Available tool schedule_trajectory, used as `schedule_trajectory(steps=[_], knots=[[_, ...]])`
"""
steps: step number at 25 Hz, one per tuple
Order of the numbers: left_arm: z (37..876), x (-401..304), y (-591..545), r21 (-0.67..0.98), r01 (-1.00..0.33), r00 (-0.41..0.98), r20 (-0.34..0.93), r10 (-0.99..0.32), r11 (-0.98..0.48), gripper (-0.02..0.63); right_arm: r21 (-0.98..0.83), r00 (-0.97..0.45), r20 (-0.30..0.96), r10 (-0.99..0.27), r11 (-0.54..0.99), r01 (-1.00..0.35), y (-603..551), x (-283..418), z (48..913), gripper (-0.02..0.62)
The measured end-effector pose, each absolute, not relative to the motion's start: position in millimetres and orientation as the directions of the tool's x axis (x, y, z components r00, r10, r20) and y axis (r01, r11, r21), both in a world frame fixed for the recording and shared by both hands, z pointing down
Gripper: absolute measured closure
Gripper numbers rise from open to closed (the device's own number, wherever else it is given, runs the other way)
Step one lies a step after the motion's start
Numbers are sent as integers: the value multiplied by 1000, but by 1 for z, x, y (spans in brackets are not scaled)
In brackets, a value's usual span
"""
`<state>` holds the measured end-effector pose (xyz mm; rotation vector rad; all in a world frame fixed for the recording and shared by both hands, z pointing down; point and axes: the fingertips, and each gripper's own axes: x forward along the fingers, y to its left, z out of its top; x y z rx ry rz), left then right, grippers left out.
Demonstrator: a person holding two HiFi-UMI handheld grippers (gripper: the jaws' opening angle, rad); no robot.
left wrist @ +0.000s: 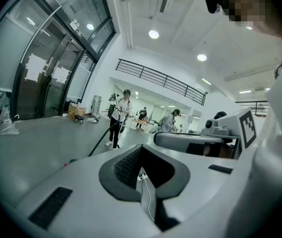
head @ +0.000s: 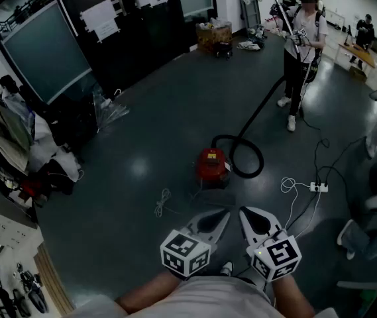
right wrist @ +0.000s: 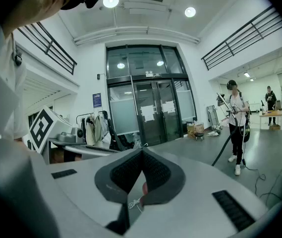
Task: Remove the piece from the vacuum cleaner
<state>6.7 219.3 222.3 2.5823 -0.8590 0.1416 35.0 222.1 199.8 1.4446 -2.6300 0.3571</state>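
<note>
A small red vacuum cleaner (head: 213,163) stands on the dark floor in the head view. Its black hose (head: 249,119) loops beside it and runs up to a wand held by a person (head: 303,42) in a white shirt. That person (left wrist: 119,117) and the hose also show far off in the left gripper view, and the same person (right wrist: 236,124) appears in the right gripper view. My left gripper (head: 222,212) and right gripper (head: 245,211) hang side by side just short of the vacuum. Both are shut with nothing held, their pads meeting in the left gripper view (left wrist: 141,149) and the right gripper view (right wrist: 141,151).
A white power strip (head: 319,187) with trailing cables lies right of the vacuum, and a loose white cord (head: 162,203) lies left of it. Hung clothes and bags (head: 16,134) crowd the left wall. A box on a cart (head: 213,36) stands by the glass doors. Someone's legs (head: 372,238) are at the right.
</note>
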Motion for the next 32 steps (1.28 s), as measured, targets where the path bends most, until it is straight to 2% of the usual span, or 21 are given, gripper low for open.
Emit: schedule_trajectory(steps=[20, 32], knots=[[235, 25, 225, 335, -624, 781, 236, -579, -705, 600, -180, -602, 186, -777, 576, -798, 231, 60, 207, 580], [268, 2, 170, 324, -670, 743, 282, -608, -668, 600, -209, -594, 222, -773, 558, -803, 173, 58, 239, 580]])
